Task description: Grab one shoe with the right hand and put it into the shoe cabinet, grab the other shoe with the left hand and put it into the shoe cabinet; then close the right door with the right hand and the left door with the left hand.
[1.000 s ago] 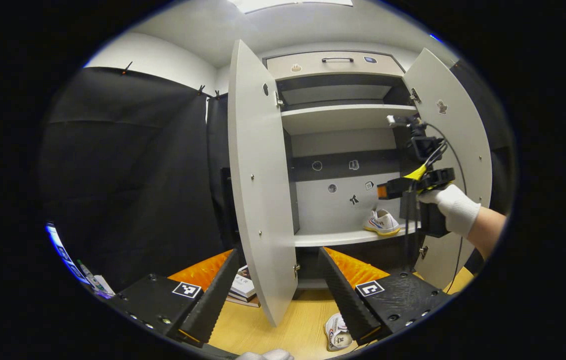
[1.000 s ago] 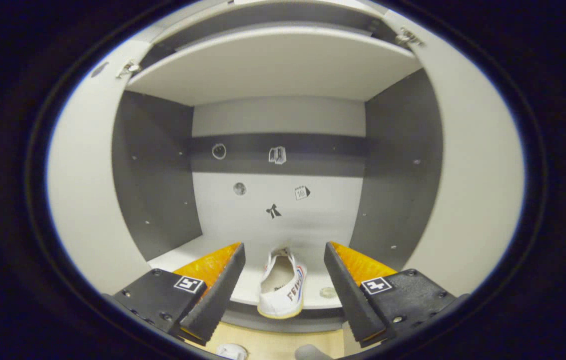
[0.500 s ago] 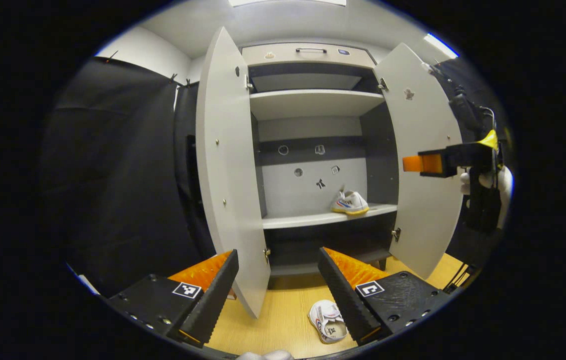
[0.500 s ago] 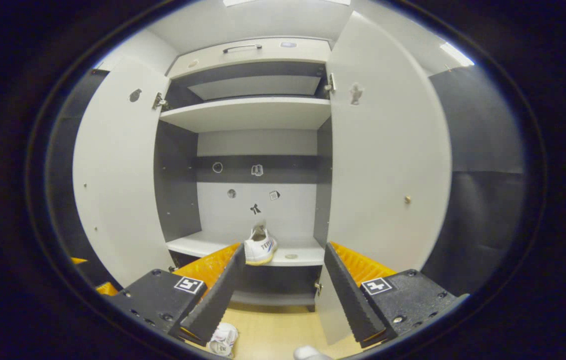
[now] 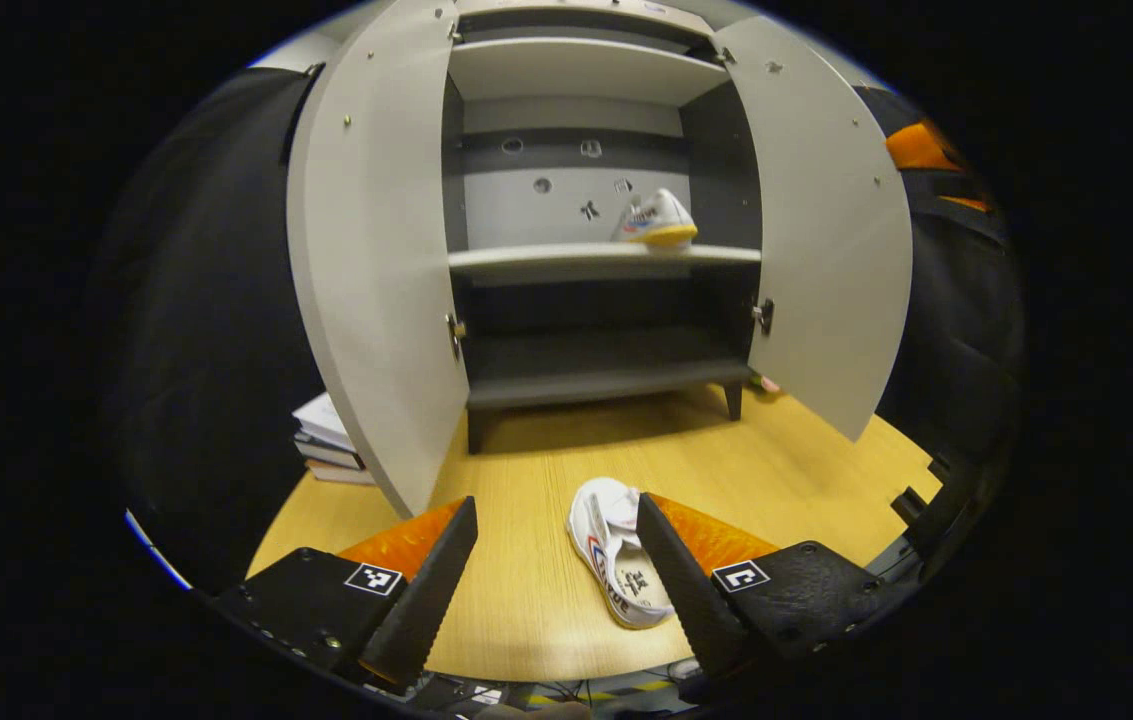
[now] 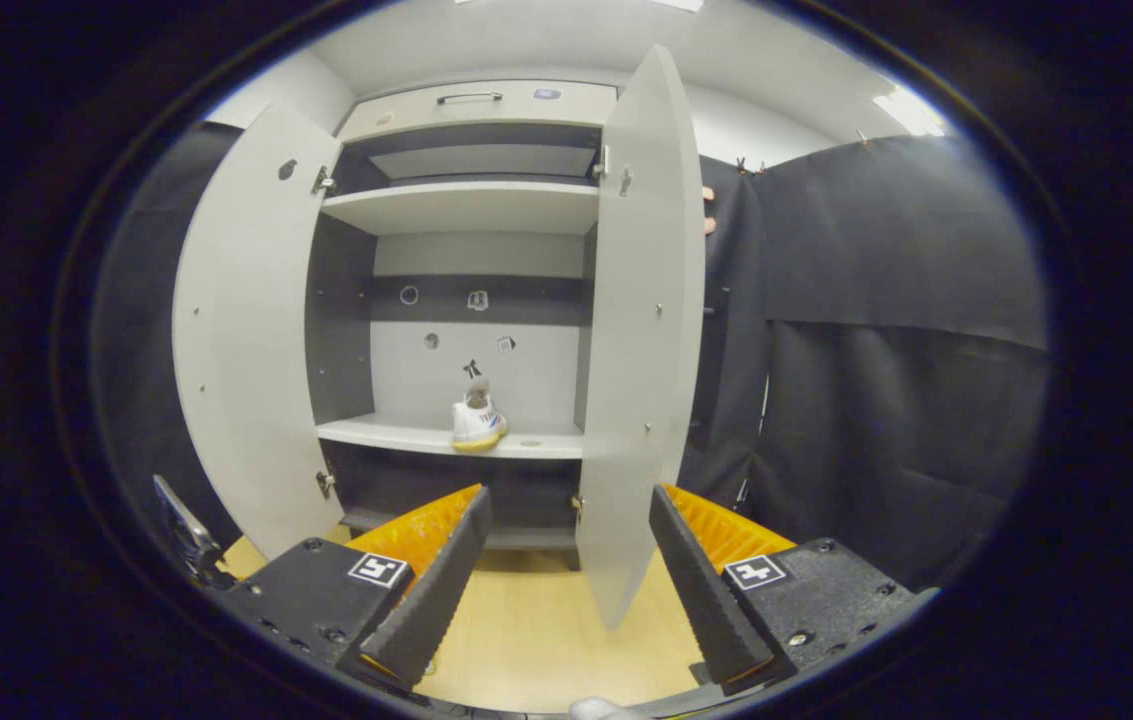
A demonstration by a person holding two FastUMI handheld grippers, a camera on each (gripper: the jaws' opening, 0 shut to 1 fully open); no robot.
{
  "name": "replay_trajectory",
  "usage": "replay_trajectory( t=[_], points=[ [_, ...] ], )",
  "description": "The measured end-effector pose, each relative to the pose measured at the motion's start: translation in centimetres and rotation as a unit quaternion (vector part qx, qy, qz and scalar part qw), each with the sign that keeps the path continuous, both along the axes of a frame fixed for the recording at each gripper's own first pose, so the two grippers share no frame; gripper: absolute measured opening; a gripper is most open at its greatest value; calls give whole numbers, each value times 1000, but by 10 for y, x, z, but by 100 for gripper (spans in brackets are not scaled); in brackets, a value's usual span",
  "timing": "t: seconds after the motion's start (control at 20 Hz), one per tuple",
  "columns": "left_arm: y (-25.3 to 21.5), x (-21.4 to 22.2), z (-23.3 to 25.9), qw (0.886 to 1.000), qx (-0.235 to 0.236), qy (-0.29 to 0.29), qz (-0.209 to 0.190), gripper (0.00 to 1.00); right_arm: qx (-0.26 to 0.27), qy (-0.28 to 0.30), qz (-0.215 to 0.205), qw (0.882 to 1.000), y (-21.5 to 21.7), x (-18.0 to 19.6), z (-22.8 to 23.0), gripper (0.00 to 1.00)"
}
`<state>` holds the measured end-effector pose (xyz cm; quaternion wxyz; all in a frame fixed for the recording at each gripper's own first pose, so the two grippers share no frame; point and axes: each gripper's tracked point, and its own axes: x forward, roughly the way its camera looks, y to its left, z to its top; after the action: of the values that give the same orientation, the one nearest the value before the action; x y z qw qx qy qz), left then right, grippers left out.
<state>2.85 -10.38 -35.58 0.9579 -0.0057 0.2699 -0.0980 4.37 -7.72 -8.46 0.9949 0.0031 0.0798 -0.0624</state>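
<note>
Since the earlier frames, the left gripper (image 5: 546, 575) has been tilted downward, so that the shoe on the floor (image 5: 616, 565) is now seen between and just ahead of its fingers, whereas 1 second ago that shoe sat at the lower edge of the left gripper view. Over the same time the right gripper (image 6: 566, 575) has been drawn back from the shoe cabinet (image 6: 471, 205), whose whole front is now taken in by the right gripper view.

Both grippers' fingers are spread wide, and nothing is held between them. The shoe on the floor lies on its side on the wooden floor (image 5: 726, 470), in front of the cabinet, and appears close to the left gripper's right-hand finger; whether it is touched cannot be told.

1 shoe has already been placed inside: the shoe on the shelf (image 5: 656, 220) is seen upright on the middle shelf (image 5: 546, 260), towards that shelf's right end. In the right gripper view it is seen heel-on near the shelf's front edge.

Both doors stand open. The left door (image 5: 376, 250) is swung outward, and the right door (image 6: 641, 330) is seen nearly edge-on directly ahead of the right gripper's fingers. A stack of books (image 5: 326, 440) lies on the floor beside the left door.
</note>
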Motion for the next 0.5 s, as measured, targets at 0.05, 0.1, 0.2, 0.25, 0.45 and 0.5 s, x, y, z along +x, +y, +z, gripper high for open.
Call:
replay_trajectory(
  t=[0.05, 0.1, 0.2, 0.25, 0.45, 0.5],
  points=[
    [-2, -2, -21, 1000, 10, 17, -5, 97, 1, 5, -2, 1000, -2, -3, -3, 100],
    [-5, -4, -41, 999, 18, 32, -6, 97, -2, 12, -5, 1000, -5, -6, -8, 100],
    [-13, -4, -76, 998, 35, 58, -15, 97, -7, 18, -9, 1000, -8, -8, -14, 100],
    [-16, 0, -91, 997, 40, 65, -16, 97, -9, 23, -9, 1000, -9, -9, -16, 100],
    [-22, 19, -123, 995, 34, 90, -10, 97, -14, 31, -14, 999, -15, -8, -20, 100],
    [-22, 27, -126, 996, 34, 87, -9, 98, -15, 33, -15, 999, -17, -6, -21, 100]
  ],
)
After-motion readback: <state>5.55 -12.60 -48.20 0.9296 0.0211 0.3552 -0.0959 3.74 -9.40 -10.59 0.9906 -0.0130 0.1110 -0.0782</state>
